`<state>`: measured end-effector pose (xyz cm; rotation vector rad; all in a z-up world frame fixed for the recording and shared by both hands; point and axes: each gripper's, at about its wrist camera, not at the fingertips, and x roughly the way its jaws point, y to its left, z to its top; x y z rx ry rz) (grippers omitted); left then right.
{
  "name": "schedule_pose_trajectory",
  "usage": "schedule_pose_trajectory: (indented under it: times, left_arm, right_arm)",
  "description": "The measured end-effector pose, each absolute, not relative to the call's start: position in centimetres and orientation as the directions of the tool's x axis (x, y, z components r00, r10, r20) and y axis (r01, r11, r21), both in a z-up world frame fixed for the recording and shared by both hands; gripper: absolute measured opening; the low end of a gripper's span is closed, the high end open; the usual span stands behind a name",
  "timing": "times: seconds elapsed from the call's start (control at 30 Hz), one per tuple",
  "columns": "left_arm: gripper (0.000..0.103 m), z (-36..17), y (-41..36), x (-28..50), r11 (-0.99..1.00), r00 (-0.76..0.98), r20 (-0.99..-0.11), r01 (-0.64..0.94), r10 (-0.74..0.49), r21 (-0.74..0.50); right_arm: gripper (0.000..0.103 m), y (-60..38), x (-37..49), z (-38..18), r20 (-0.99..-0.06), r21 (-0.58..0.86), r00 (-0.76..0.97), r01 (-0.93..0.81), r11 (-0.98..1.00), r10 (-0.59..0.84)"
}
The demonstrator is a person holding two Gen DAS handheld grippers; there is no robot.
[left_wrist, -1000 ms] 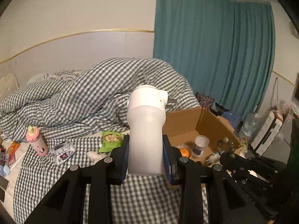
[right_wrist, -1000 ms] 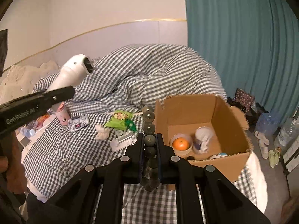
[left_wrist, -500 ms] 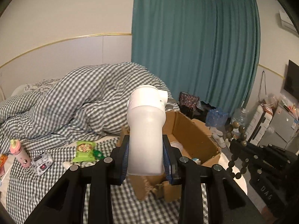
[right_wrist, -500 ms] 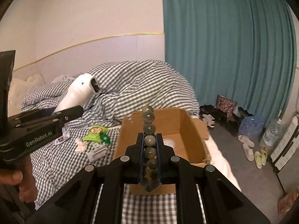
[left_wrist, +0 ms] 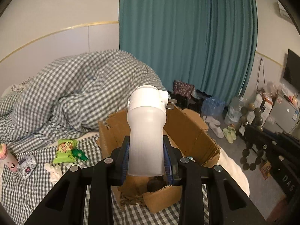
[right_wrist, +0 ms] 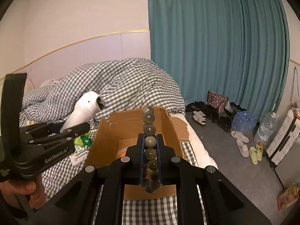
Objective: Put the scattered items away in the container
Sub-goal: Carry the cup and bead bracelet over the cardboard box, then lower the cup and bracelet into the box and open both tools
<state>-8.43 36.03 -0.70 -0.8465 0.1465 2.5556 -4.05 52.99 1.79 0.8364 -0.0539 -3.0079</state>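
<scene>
Gripping a white bottle (left_wrist: 146,136) between their pads, the left tongs (left_wrist: 146,159) held it upright over the near end of the cardboard box (left_wrist: 189,131) on the checked bed (left_wrist: 37,187). A green snack packet (left_wrist: 65,151) and a pink bottle (left_wrist: 7,157) lay left of the box.

From the right wrist, the right tongs (right_wrist: 150,150) were clamped tight on a string of dark beads (right_wrist: 149,129), which stood up above the box (right_wrist: 105,136). The left tongs (right_wrist: 75,129) held the white bottle (right_wrist: 84,110) beside the box's left wall.
</scene>
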Motion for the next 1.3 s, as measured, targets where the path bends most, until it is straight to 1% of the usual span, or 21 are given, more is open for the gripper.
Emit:
schedule_pose_trajectory:
  times: [0.47,0.77,0.87,1.03,1.1,1.17,1.23,1.3]
  left_arm:
    - [0.032,-7.1,37.9,-13.6,-0.904,-0.644,-0.687,-0.425,0.337,-0.045]
    - [0.034,-8.6,37.4,-15.6,-0.912,-0.647,-0.695,-0.41,0.314,-0.031]
    - [0.05,-8.6,36.8,-15.9,-0.915,-0.651,-0.691,-0.401,0.314,-0.038]
    - [0.051,-8.4,36.1,-16.0,-0.919,-0.656,-0.688,-0.391,0.31,-0.042]
    - [0.058,-8.3,35.8,-16.0,-0.921,-0.658,-0.688,-0.388,0.307,-0.04]
    - [0.061,-8.2,35.6,-15.9,-0.921,-0.658,-0.687,-0.387,0.309,-0.043]
    - [0.061,-8.0,35.3,-15.9,-0.922,-0.66,-0.685,-0.384,0.308,-0.045]
    - [0.062,-7.8,35.1,-15.9,-0.924,-0.664,-0.682,-0.379,0.307,-0.047]
  right_arm:
    - [0.011,53.1,-10.6,-3.3,-0.594,0.042,-0.803,0.029,-0.999,-0.048]
    - [0.011,52.3,-13.9,-5.9,-0.625,0.038,-0.778,0.056,-0.998,-0.067]
    - [0.011,51.9,-14.6,-6.6,-0.638,0.033,-0.768,0.058,-0.998,-0.066]
    - [0.011,51.6,-15.6,-8.2,-0.674,0.026,-0.737,0.054,-0.998,-0.057]
    - [0.011,51.6,-16.1,-8.7,-0.692,0.026,-0.72,0.052,-0.998,-0.055]
    - [0.012,51.3,-17.0,-9.4,-0.727,0.011,-0.686,0.048,-0.999,-0.041]
    - [0.012,51.0,-17.8,-10.2,-0.766,-0.01,-0.642,0.054,-0.998,-0.027]
    - [0.012,50.6,-18.2,-10.6,-0.785,-0.029,-0.619,0.056,-0.998,-0.012]
